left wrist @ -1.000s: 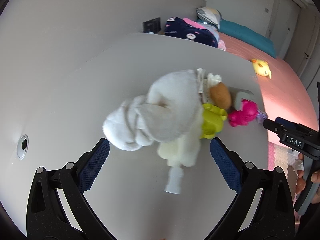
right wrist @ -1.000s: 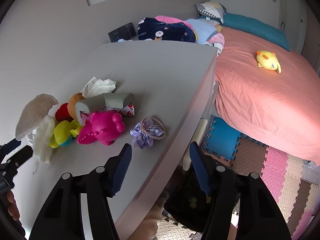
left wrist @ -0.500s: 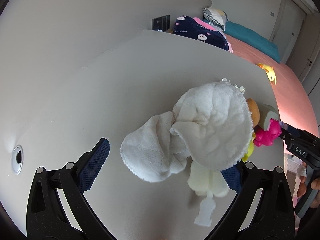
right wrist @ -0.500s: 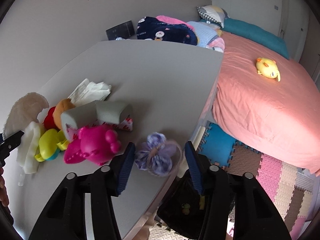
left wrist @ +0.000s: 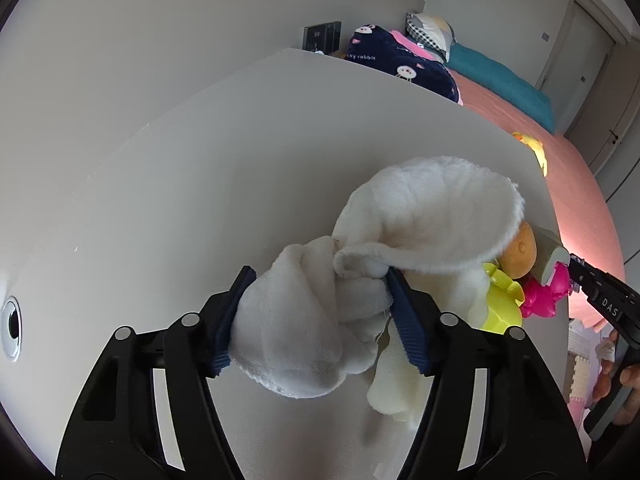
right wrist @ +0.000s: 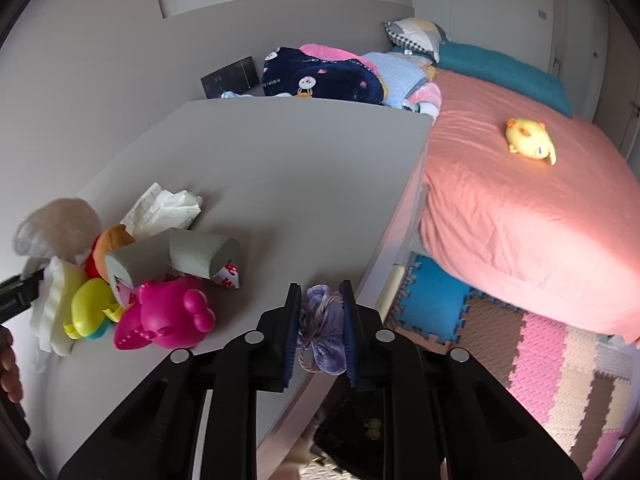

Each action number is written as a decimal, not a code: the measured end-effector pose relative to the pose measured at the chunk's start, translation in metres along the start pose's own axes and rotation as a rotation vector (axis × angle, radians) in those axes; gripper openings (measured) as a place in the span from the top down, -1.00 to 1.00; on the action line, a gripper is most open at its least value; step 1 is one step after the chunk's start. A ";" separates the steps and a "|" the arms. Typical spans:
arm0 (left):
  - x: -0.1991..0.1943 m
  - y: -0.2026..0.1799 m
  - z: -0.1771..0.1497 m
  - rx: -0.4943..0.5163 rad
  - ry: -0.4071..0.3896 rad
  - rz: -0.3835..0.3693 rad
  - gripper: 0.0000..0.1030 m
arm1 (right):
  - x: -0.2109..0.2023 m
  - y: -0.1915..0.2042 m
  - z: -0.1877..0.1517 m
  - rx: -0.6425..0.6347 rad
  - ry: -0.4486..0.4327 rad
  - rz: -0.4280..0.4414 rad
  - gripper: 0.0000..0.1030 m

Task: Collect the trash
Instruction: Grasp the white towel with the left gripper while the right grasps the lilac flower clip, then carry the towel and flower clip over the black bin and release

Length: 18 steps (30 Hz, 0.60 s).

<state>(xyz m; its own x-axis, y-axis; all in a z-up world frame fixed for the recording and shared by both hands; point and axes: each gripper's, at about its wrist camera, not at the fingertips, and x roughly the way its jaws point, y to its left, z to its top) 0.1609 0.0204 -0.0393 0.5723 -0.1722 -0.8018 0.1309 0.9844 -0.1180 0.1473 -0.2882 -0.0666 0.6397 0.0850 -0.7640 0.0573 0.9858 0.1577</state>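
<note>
Your left gripper (left wrist: 316, 316) was wide open a moment ago; now its jaws are closing on the white fluffy cloth (left wrist: 320, 320), which sits right between them on the table (left wrist: 200, 160). Your right gripper (right wrist: 320, 320) is closing too, squeezing the purple scrunchie (right wrist: 322, 328) at the table edge. So both pieces are nearly caught. Only the right view shows the crumpled tissue (right wrist: 168, 208), further ahead to its left.

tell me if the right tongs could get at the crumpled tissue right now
Probably not yet: the right tongs are closing on the purple scrunchie, and the grey foam piece and pink toy sit between them and the tissue.
</note>
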 end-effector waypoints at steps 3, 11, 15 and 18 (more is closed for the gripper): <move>-0.004 0.000 -0.001 0.002 -0.012 0.002 -0.07 | -0.002 0.001 -0.001 0.005 0.005 0.010 0.61; -0.030 0.006 -0.003 -0.019 -0.082 0.027 0.08 | -0.016 0.010 -0.002 -0.006 -0.012 0.036 0.61; -0.053 0.004 -0.001 -0.009 -0.128 0.033 0.08 | -0.030 0.010 -0.003 -0.007 -0.032 0.046 0.61; -0.069 -0.002 -0.001 0.003 -0.149 0.032 0.08 | -0.041 0.007 -0.005 -0.004 -0.048 0.053 0.61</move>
<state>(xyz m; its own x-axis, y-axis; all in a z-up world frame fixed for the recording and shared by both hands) 0.1209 0.0302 0.0157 0.6901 -0.1450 -0.7091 0.1131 0.9893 -0.0923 0.1174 -0.2844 -0.0371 0.6776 0.1300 -0.7239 0.0196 0.9807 0.1944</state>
